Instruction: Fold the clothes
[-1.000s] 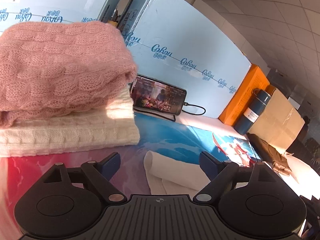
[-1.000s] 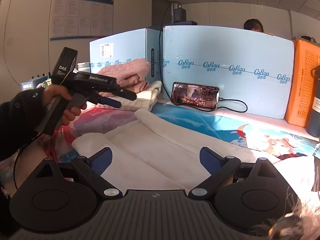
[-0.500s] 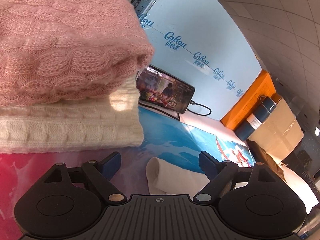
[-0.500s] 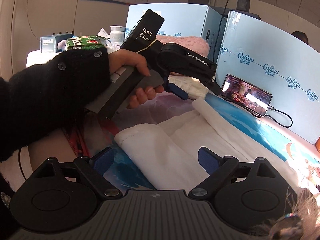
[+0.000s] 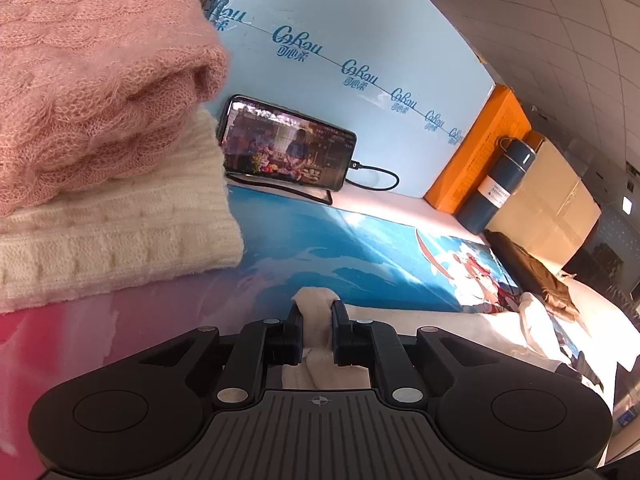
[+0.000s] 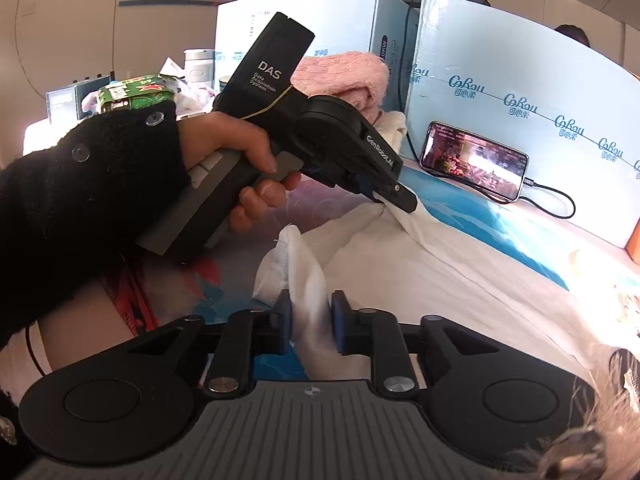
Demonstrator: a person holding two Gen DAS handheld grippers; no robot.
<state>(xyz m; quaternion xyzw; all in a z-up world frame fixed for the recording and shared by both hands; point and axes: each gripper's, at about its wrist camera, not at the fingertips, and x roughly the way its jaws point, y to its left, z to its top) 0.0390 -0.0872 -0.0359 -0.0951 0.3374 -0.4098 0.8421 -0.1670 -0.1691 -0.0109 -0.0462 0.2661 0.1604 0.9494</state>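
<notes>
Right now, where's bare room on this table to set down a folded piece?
Best patch: the blue printed mat between the cream sweater, the phone and the white garment. Crowded: the sweater stack with the pink sweater on top, and the far end by the bottle.

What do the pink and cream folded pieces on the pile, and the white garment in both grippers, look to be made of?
Pink sweater: fuzzy cable knit, likely wool or mohair blend; halo of loose fibres.
Cream sweater: thick ribbed cable knit, matte.
White garment: thin, smooth woven fabric, probably cotton; sharp creases, stitched hem.
</notes>
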